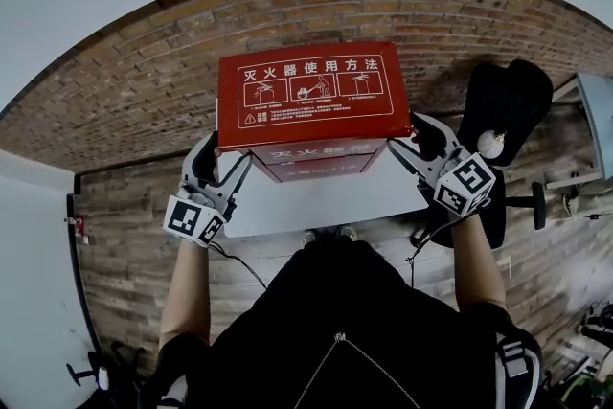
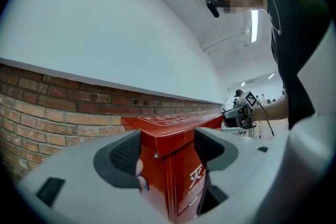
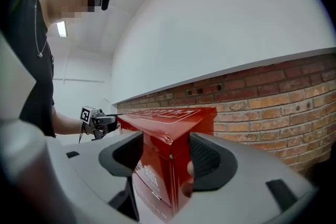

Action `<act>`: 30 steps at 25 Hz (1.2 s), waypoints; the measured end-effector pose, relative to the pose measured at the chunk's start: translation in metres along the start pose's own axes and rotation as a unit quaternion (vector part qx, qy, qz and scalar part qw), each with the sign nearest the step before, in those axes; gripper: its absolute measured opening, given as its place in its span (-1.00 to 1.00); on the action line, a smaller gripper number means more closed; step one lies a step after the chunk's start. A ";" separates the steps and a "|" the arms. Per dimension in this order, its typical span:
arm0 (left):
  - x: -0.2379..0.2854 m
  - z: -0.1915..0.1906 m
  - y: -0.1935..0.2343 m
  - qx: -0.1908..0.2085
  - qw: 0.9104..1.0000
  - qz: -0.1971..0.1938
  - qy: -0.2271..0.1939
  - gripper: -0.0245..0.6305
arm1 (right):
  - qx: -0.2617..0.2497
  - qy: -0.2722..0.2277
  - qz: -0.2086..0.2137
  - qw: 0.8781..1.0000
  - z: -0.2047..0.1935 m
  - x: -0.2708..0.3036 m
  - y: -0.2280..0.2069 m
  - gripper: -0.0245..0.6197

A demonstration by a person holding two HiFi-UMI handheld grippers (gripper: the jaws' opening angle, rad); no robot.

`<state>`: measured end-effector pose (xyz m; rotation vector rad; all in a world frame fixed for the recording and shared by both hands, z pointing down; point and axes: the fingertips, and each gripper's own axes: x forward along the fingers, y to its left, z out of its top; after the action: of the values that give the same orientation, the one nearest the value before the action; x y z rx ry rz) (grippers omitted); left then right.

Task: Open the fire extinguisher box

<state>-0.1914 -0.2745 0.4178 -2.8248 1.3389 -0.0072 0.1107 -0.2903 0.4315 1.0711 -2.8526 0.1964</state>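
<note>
A red fire extinguisher box stands against the brick wall, its lid printed with white instructions and lying about level on top. My left gripper is at the lid's front left corner and my right gripper at its front right corner. In the left gripper view the lid's corner sits between the wide-spread jaws of the left gripper, pads beside it without pressing. The right gripper likewise straddles the other corner, open. Each view shows the opposite gripper across the lid.
The box rests on a white surface in front of the brick wall. A black office chair stands close to the right, with a desk edge beyond it. A cable hangs from the left gripper.
</note>
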 end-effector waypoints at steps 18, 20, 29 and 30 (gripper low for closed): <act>0.004 0.058 0.004 0.021 0.999 0.004 -0.043 0.17 | -0.025 -0.013 0.021 0.999 0.061 -0.005 0.003 -0.05; 0.006 0.068 0.007 0.023 0.998 0.006 -0.055 0.17 | -0.027 -0.023 0.025 0.999 0.072 -0.004 0.001 -0.05; 0.021 0.092 0.017 0.048 0.996 0.003 -0.079 0.17 | -0.021 -0.068 0.018 0.997 0.103 0.009 -0.018 -0.05; 0.023 0.096 0.019 0.052 0.995 0.003 -0.082 0.17 | -0.023 -0.073 0.018 0.997 0.108 0.010 -0.019 -0.05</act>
<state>-0.1905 -0.3033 0.3216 -2.6692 1.2742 0.1478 0.1117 -0.3277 0.3281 1.0700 -2.9907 0.0569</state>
